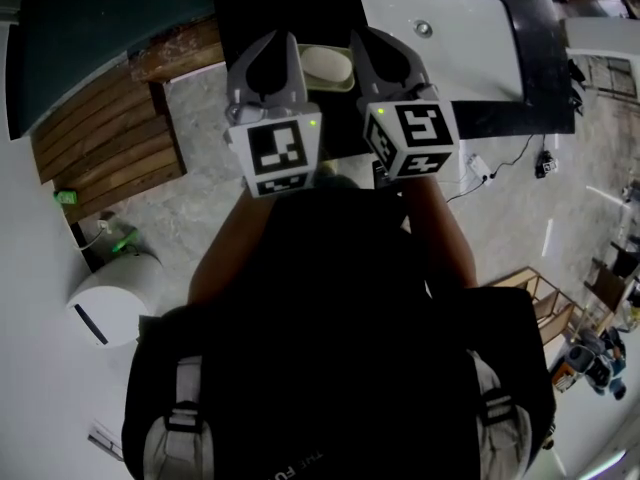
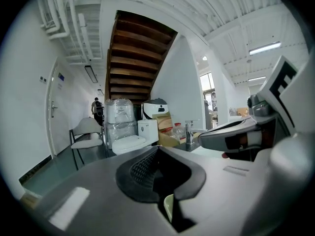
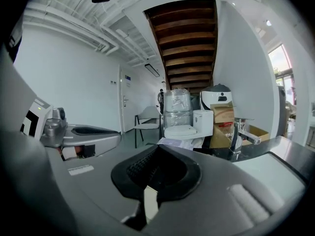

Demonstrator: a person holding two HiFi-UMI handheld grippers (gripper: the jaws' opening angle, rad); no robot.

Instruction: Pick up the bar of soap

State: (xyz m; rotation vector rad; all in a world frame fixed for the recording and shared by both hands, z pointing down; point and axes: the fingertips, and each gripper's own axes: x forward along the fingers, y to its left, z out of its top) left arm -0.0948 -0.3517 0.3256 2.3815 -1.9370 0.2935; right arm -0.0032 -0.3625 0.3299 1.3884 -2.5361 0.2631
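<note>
The cream bar of soap (image 1: 326, 64) lies in a pale dish (image 1: 345, 84) on the black counter, seen in the head view between my two grippers. My left gripper (image 1: 278, 38) is just left of it and my right gripper (image 1: 366, 38) just right of it, both pointing away from me over the counter. In the left gripper view the jaws (image 2: 158, 150) meet at the tips with nothing between them, and a pale sliver of the dish (image 2: 169, 206) shows through the lower gap. The right gripper (image 3: 158, 150) is shut and empty too.
A white sink basin (image 1: 450, 28) is set in the black counter (image 1: 540, 63) to the right of the soap. Wooden stairs (image 1: 100, 138) and a white bin (image 1: 110, 303) are at the left. Ahead are a wrapped toilet (image 2: 129, 142), a faucet (image 2: 189, 132) and a chair (image 2: 84, 132).
</note>
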